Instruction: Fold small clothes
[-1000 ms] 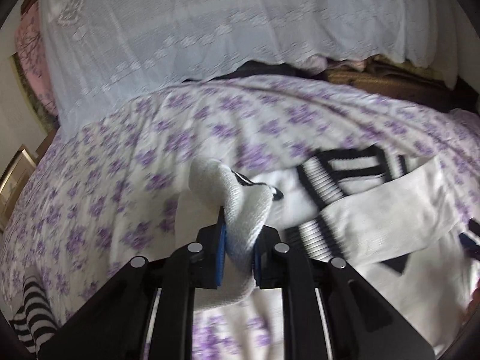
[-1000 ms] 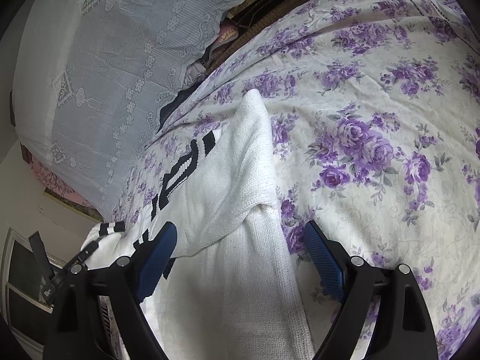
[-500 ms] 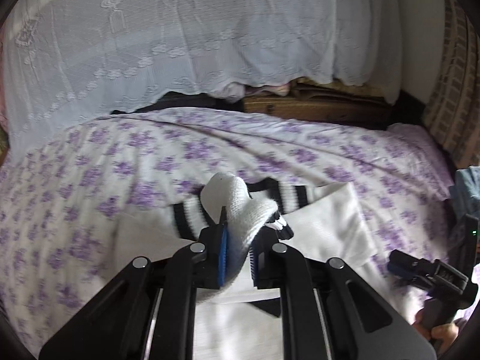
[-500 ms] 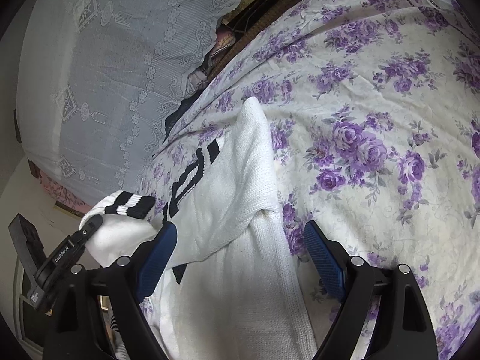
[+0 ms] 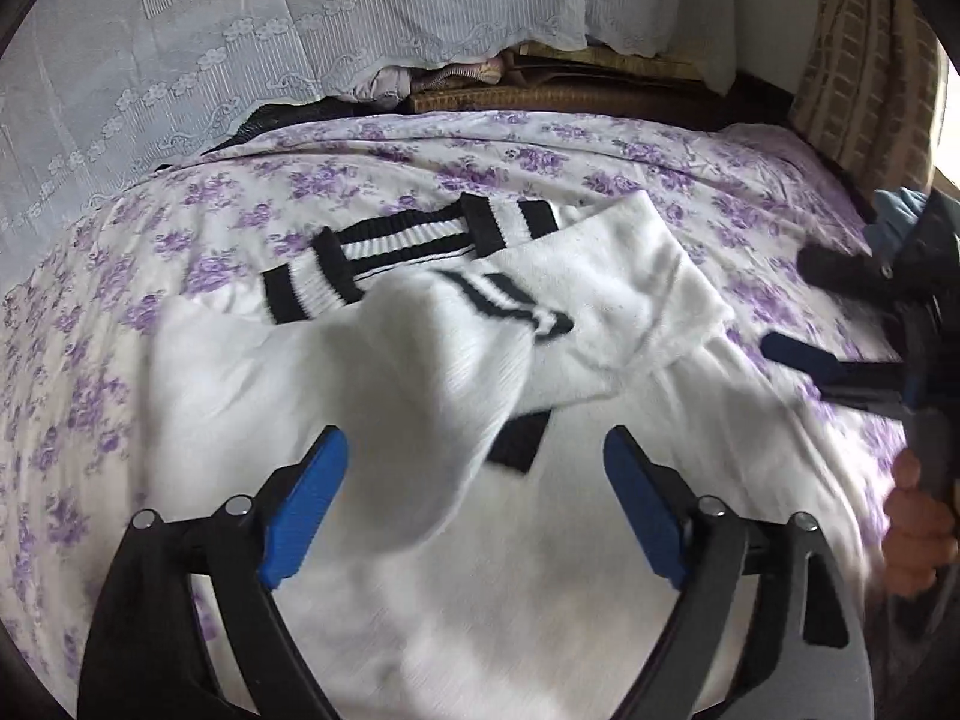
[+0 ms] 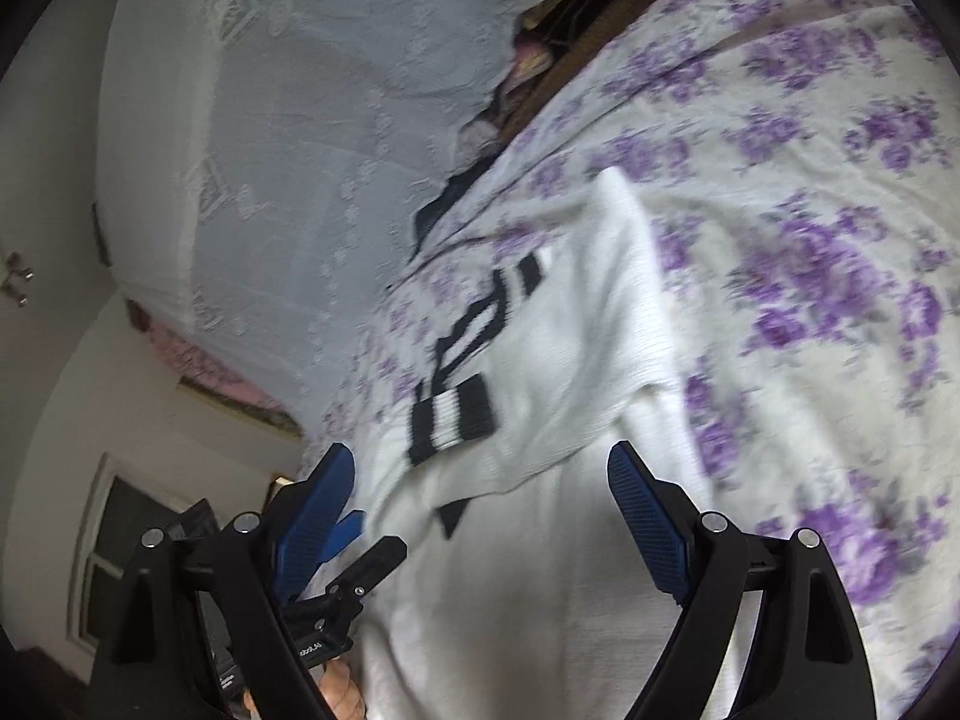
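A white knit sweater (image 5: 630, 264) with black-and-white striped trim (image 5: 408, 240) lies on a bed sheet printed with purple flowers (image 5: 240, 198). One white sleeve (image 5: 420, 372) is draped across its body. My left gripper (image 5: 474, 444) is opening just above that sleeve; the sleeve sits loose between the blue pads (image 5: 306, 498), which do not press it. In the right wrist view the sweater (image 6: 570, 360) shows a striped cuff (image 6: 453, 420). My right gripper (image 6: 480, 456) hovers open over the sweater's body, holding nothing.
A white lace cloth (image 5: 240, 30) hangs behind the bed, with woven mats and bundled fabric (image 5: 570, 90) beneath its hem. A hand (image 5: 918, 534) holds the right gripper at the right edge. A window (image 6: 120, 540) is at the lower left in the right wrist view.
My left gripper carried the sleeve across the sweater toward the right gripper and sank, then its jaws opened and let the sleeve go. The right gripper stayed open, nearly in place.
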Demonstrator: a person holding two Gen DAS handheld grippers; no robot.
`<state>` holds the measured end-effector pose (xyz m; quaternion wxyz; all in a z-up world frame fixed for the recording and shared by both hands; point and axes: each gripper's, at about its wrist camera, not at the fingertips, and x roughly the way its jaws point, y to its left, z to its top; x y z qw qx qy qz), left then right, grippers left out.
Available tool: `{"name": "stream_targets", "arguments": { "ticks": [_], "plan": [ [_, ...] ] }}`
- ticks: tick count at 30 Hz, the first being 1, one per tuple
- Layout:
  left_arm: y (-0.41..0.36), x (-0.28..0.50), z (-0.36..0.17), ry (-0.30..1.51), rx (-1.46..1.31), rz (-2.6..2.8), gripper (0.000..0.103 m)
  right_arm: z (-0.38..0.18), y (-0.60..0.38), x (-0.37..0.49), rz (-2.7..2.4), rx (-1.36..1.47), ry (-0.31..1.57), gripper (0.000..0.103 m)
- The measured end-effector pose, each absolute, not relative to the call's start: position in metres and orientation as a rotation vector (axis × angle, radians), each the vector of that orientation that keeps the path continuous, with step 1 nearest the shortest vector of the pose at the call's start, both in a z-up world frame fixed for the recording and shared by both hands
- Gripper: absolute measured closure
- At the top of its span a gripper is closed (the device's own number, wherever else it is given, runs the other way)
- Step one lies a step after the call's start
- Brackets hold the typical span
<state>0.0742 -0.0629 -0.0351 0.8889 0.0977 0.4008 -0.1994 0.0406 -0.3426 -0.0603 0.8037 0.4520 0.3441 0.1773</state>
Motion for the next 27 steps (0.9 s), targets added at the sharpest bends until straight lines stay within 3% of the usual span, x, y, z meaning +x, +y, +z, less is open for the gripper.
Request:
{"name": "stream_targets", "arguments": {
  "ticks": [4, 10, 15, 16, 18, 19, 20, 25, 27],
  "plan": [
    [-0.024, 0.067, -0.026, 0.793, 0.202, -0.353, 0.009, -0.057, -0.325, 0.046, 0.477, 0.999, 0.755, 0.016],
    [0.045, 0.119, -0.025, 0.84, 0.069, -0.109, 0.008, -0.063, -0.282, 0.085, 0.523, 1.11, 0.896, 0.016],
    [0.079, 0.149, -0.057, 0.907, 0.029, 0.003, 0.008, -0.083, -0.237, 0.131, 0.491, 1.086, 1.001, 0.016],
    [0.082, 0.152, -0.062, 0.921, 0.03, 0.008, 0.008, -0.085, -0.23, 0.14, 0.465, 1.07, 0.99, 0.019],
    [0.085, 0.157, -0.071, 0.941, 0.036, 0.007, 0.007, -0.081, -0.227, 0.15, 0.442, 1.02, 0.957, 0.042],
    [0.085, 0.158, -0.074, 0.943, 0.044, 0.011, 0.007, -0.076, -0.227, 0.153, 0.41, 0.953, 0.931, 0.072],
    [0.084, 0.158, -0.075, 0.943, 0.051, 0.015, 0.006, -0.071, -0.228, 0.154, 0.384, 0.895, 0.906, 0.083],
    [0.071, 0.149, -0.067, 0.891, 0.113, 0.011, 0.006, -0.022, -0.256, 0.131, 0.255, 0.599, 0.655, 0.087],
    [0.065, 0.151, -0.072, 0.896, 0.151, 0.032, 0.005, -0.028, -0.271, 0.136, 0.222, 0.547, 0.693, 0.079]
  ]
}}
